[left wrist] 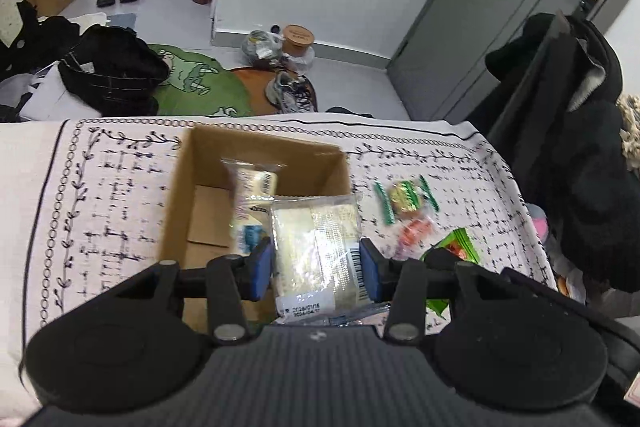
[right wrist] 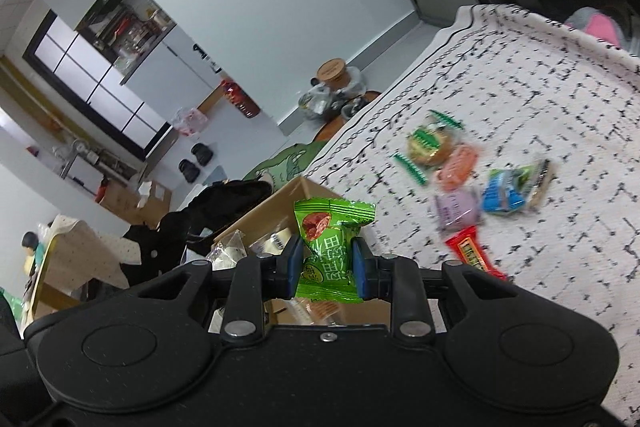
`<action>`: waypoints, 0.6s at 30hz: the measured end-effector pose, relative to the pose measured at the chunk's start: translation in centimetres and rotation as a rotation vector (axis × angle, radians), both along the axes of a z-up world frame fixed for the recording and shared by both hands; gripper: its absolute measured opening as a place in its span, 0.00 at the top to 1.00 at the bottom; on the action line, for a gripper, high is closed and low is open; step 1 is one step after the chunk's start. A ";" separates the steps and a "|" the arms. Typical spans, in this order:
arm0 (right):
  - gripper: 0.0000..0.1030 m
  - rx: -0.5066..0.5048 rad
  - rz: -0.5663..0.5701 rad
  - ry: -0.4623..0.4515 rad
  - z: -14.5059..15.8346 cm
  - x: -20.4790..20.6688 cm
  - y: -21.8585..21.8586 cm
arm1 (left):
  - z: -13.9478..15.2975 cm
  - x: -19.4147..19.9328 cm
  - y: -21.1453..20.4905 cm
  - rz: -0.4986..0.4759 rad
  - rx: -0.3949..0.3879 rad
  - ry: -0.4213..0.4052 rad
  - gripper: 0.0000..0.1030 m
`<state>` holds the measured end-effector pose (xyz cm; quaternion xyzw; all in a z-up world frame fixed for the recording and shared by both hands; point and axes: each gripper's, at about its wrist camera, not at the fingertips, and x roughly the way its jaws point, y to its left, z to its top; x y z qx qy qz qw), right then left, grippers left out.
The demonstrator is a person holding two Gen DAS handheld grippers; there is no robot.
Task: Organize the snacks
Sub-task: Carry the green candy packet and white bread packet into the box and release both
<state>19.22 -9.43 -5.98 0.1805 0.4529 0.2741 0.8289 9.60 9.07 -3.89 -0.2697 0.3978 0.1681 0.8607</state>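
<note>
My left gripper [left wrist: 316, 267] is shut on a clear pack of pale crackers [left wrist: 316, 243] and holds it over the near right corner of an open cardboard box [left wrist: 200, 195]. Another clear snack pack [left wrist: 252, 187] lies inside the box. My right gripper [right wrist: 326, 267] is shut on a green snack packet [right wrist: 330, 243] above the box's edge [right wrist: 272, 203]; it also shows in the left wrist view [left wrist: 456, 247]. Several loose snacks lie on the patterned cloth: a green-edged biscuit [right wrist: 430, 145], an orange one [right wrist: 458, 167], a purple one [right wrist: 456, 213], a blue one [right wrist: 508, 193], a red bar [right wrist: 472, 253].
The cloth-covered table [left wrist: 100, 207] ends at a far edge above a floor with a green rug [left wrist: 200, 83], black bag [left wrist: 116, 67] and shoes [left wrist: 292, 91]. A chair draped with dark clothes [left wrist: 568, 147] stands at the right. A grey door [left wrist: 500, 7] is beyond.
</note>
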 end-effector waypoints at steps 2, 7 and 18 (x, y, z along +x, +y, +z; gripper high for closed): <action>0.75 -0.004 0.011 -0.001 0.1 -0.2 0.6 | 0.0 -0.1 0.8 0.002 0.001 0.002 0.57; 0.75 -0.016 0.033 0.002 -0.1 -0.4 2.0 | -0.7 -0.5 2.4 0.008 0.003 0.026 0.57; 0.74 -0.035 0.068 0.017 -0.9 -0.9 3.9 | -2.7 -1.1 5.0 0.012 -0.022 0.107 0.52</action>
